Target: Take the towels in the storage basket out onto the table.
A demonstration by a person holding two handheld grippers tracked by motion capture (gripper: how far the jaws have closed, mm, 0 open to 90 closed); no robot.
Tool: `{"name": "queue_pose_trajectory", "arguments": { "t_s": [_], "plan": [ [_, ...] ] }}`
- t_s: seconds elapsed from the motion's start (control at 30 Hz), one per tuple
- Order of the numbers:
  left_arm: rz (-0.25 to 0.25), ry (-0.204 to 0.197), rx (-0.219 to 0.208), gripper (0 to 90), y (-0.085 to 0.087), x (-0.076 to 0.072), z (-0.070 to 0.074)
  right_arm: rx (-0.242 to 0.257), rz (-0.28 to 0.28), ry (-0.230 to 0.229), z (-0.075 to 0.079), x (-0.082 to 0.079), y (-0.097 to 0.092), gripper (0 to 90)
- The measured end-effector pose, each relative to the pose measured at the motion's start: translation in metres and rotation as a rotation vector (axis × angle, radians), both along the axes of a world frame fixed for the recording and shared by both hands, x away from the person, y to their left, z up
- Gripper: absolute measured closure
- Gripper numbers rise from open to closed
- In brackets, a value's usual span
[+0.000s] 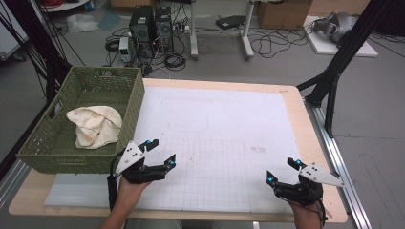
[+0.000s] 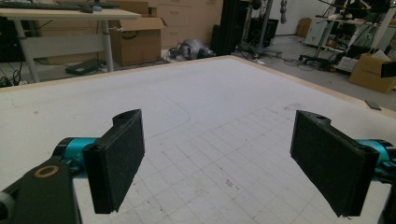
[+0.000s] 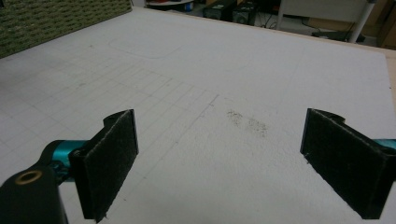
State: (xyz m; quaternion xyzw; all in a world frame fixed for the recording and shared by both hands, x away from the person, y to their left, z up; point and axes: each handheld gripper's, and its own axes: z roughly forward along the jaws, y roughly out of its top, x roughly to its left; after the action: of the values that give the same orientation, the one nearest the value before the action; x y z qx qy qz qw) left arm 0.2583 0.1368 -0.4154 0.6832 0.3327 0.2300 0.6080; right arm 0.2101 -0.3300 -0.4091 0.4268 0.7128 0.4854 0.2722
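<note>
A green woven basket [image 1: 128,102] stands at the table's left and holds a crumpled cream cloth [image 1: 94,126]. My left gripper [image 1: 160,152] hovers just right of the basket's near corner, jaws wide open and nothing between them; its own view has the two black pads [image 2: 119,161] spread over the white gridded mat [image 2: 219,140]. My right gripper [image 1: 283,171] is near the front right of the mat, open and empty too, with its pads [image 3: 109,158] apart above the mat [image 3: 210,93]. The basket's wall [image 3: 56,18] appears at the top left of the right gripper view.
The white mat [image 1: 224,138] covers most of the wooden table [image 1: 305,124]. Beyond the far edge, computer towers [image 1: 150,26], cables and cardboard boxes sit on the floor. A black frame leg [image 1: 334,81] stands off the table's right side.
</note>
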Motion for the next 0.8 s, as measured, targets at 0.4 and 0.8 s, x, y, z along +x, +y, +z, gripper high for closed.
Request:
{"name": "queue_pose_trajectory", "arguments": {
  "t_s": [0.4, 0.8],
  "plan": [
    [-0.008, 0.004, 0.000, 18.0, -0.0015, -0.0001, 0.0001, 0.006, 0.000, -0.004, -0.0002, 0.0005, -0.0001, 10.4],
    [-0.013, 0.007, -0.004, 18.0, -0.0013, -0.0018, 0.0017, 0.041, 0.016, 0.025, -0.0019, 0.0058, 0.0007, 10.5]
  ]
}}
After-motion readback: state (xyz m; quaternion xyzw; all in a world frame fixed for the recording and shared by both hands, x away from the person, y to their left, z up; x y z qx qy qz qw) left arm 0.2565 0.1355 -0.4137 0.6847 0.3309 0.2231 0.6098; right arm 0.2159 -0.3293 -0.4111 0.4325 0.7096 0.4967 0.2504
